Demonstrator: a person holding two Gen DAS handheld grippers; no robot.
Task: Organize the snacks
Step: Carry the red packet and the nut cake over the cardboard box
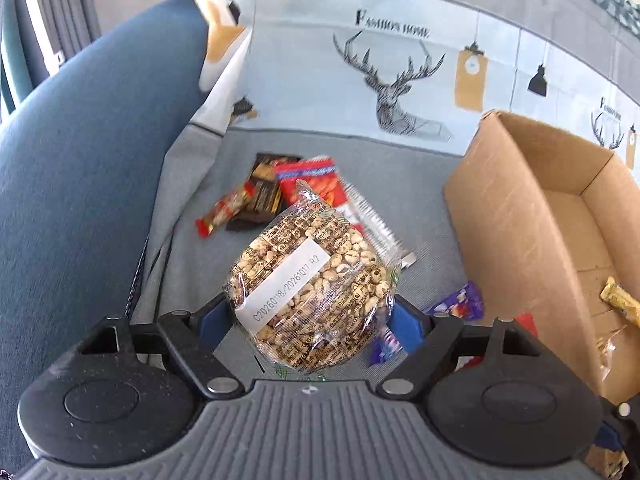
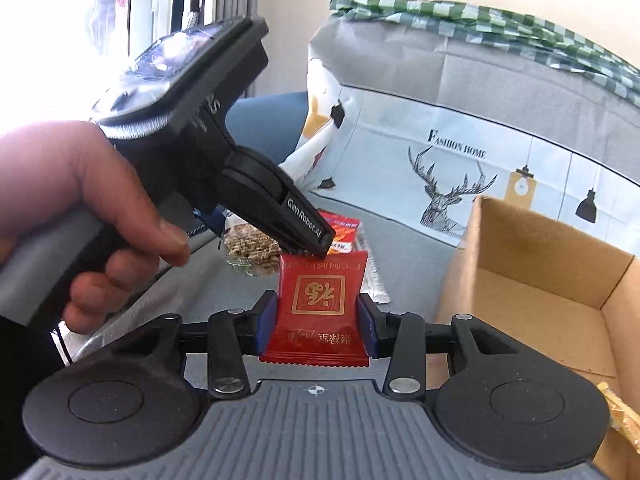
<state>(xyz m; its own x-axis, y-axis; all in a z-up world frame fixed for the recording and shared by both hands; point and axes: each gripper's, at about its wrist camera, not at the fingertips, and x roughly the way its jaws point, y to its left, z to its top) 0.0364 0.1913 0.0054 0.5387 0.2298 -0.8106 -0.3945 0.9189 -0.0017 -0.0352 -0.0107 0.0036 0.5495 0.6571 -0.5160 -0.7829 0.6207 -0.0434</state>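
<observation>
In the left wrist view my left gripper (image 1: 310, 318) is shut on a round puffed-grain cake (image 1: 308, 280) in clear wrap with a white label, held above the grey sofa seat (image 1: 192, 272). My right gripper (image 2: 317, 320) is shut on a red square snack packet (image 2: 318, 308) with gold print, upright between the blue pads. The right wrist view also shows a hand (image 2: 80, 208) holding the left gripper (image 2: 276, 246), with the grain cake (image 2: 250, 252) in it, just left of and beyond the red packet. An open cardboard box (image 1: 520, 220) (image 2: 540, 280) stands to the right.
On the seat lie a red packet (image 1: 310, 180), a dark chocolate pack (image 1: 264, 192), a red-gold bar (image 1: 226, 210), a silver-white wrapper (image 1: 376, 224) and a purple wrapper (image 1: 460, 302). A gold wrapper (image 1: 620, 300) lies in the box. A deer-print sofa back (image 1: 392, 92) and a blue cushion (image 1: 92, 160) bound the seat.
</observation>
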